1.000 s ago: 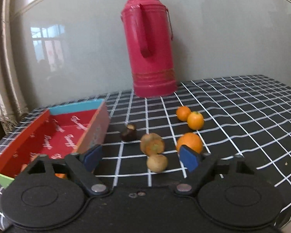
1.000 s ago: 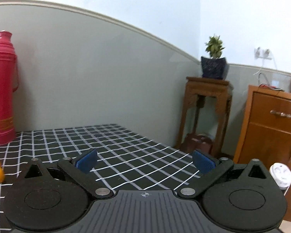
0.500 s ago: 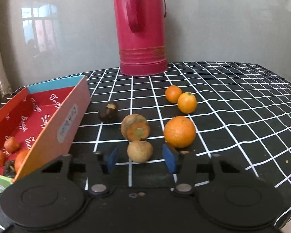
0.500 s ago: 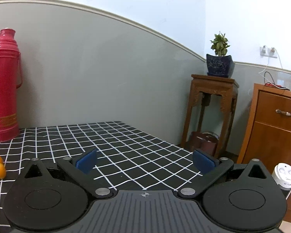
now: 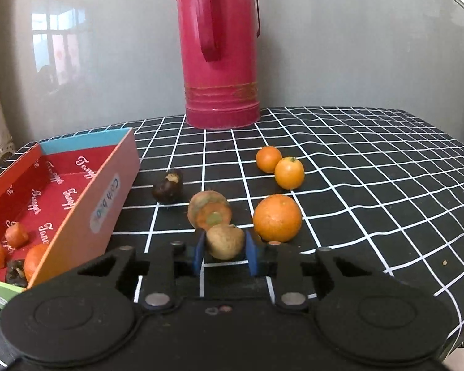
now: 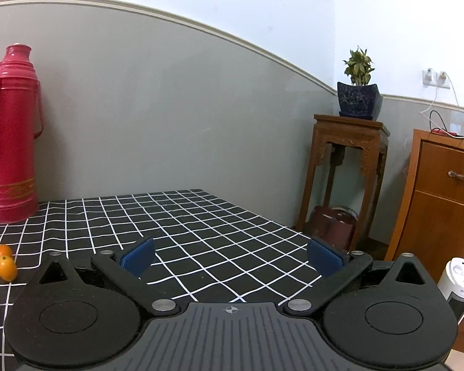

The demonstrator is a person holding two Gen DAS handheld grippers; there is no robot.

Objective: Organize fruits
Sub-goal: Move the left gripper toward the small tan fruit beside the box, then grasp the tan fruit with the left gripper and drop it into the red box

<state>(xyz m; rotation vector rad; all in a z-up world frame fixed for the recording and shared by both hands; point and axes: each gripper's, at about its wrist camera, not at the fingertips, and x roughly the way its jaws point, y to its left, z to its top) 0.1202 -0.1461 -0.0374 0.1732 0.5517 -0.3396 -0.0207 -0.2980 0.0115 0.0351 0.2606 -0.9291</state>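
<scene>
My left gripper [image 5: 225, 249] is shut on a small tan round fruit [image 5: 225, 241] resting low over the checked tablecloth. Behind it lie a brown cut fruit with an orange face [image 5: 209, 210], a dark mangosteen [image 5: 167, 186], a large orange [image 5: 277, 218] and two small oranges [image 5: 289, 173]. The red open box [image 5: 77, 185] stands to the left with several fruits [image 5: 15, 235] at its near end. My right gripper [image 6: 230, 258] is open and empty above the cloth, with the small oranges [image 6: 6, 267] at its far left.
A tall red thermos [image 5: 219, 49] stands at the table's back by the grey wall. In the right wrist view the table's right edge [image 6: 294, 232] drops off; a wooden plant stand [image 6: 346, 179], a cabinet [image 6: 442, 198] and a white heater [image 6: 457, 284] stand beyond.
My left gripper moved forward and down over the tan fruit and its jaws closed onto it. My right gripper stayed open, with its view shifting only slightly.
</scene>
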